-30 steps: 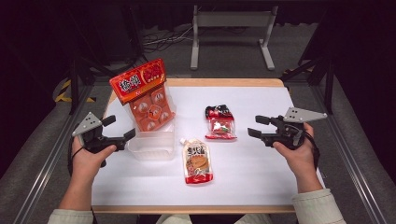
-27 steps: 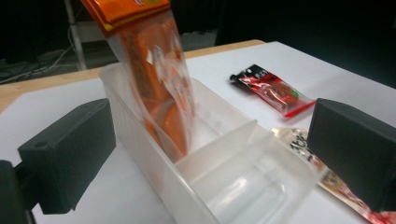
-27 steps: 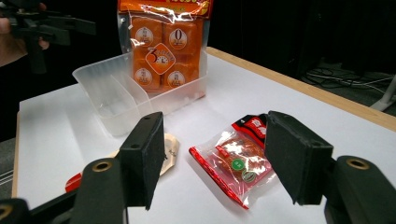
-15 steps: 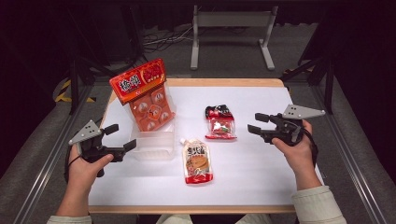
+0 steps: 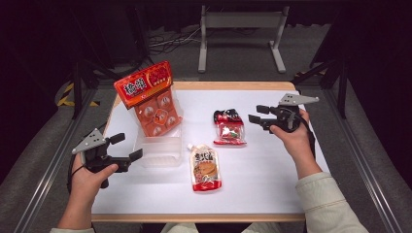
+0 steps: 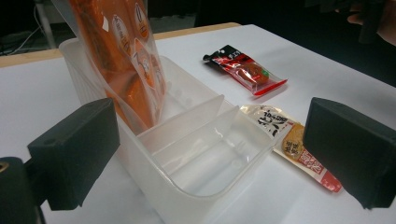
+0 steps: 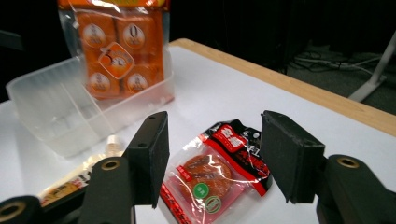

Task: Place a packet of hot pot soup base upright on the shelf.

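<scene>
A red-and-black snack packet (image 5: 229, 127) lies flat at the table's middle. My right gripper (image 5: 256, 113) hovers just right of its far end, open, jaws pointing left. In the right gripper view the packet (image 7: 212, 175) shows through the gap of that gripper (image 7: 217, 140). The jaws have just been closing a little, with nothing pressed between them. A clear divided container (image 5: 158, 150) holds a tall orange bag (image 5: 148, 99) standing at its far end. My left gripper (image 5: 127, 146) is open at the container's left near corner, its jaws (image 6: 212, 135) either side of the container (image 6: 196, 154).
A spouted sauce pouch (image 5: 205, 167) lies flat between the container and the red packet, also visible as the pouch (image 6: 299, 149) in the left gripper view. The white table top (image 5: 272, 184) has a wooden rim. A metal stand (image 5: 240, 29) sits on the floor beyond.
My right gripper has moved away from the person and slightly left, toward the far end of the red packet. The left gripper has barely shifted. Nothing on the table has moved.
</scene>
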Motion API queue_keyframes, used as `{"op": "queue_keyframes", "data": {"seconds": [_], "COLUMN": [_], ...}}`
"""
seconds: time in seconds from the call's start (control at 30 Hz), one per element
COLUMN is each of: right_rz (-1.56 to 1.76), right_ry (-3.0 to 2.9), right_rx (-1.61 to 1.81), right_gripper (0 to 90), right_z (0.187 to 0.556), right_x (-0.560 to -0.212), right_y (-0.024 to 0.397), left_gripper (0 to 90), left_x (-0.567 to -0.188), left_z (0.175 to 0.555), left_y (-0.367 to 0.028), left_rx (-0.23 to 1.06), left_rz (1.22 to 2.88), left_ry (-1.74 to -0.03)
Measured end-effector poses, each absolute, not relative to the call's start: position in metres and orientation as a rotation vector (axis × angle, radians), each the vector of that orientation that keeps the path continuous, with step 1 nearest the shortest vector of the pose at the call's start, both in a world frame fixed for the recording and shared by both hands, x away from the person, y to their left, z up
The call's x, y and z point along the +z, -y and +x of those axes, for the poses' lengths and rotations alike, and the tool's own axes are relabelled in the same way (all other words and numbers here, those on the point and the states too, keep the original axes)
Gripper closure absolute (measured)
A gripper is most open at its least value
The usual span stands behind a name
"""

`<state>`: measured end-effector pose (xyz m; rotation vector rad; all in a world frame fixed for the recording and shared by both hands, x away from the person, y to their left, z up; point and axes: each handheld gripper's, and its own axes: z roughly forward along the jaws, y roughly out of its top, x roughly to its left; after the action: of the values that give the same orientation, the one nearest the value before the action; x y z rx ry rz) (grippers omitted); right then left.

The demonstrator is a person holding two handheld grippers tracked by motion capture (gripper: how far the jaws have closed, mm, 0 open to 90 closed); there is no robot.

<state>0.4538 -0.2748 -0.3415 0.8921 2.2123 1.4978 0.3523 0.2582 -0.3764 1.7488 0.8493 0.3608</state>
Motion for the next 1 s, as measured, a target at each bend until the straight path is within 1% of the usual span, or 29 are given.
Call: {"op": "queue_keyframes", "data": {"seconds": [0.2,0.33,0.7,1.0], "right_rz": [0.905,0.909,0.970,1.085], "right_ry": [-2.235,-2.269,-2.320,-2.318], "right_rx": [1.450,1.420,1.412,1.397], "right_gripper": [44.8,45.4,45.5,41.2], "right_z": [0.476,0.490,0.514,0.529], "right_x": [-0.345,-0.348,-0.362,-0.384], "right_y": [0.268,0.264,0.261,0.260], "left_gripper": [4.7,5.3,5.8,6.0], "left_x": [-0.376,-0.377,-0.378,-0.378], "left_z": [0.351,0.351,0.351,0.350], "left_y": [-0.258,-0.260,-0.258,-0.255], "left_rx": [0.388,0.382,0.380,0.378], "left_rz": [1.777,1.777,1.792,1.798], "left_ry": [-0.834,-0.826,-0.801,-0.782]}}
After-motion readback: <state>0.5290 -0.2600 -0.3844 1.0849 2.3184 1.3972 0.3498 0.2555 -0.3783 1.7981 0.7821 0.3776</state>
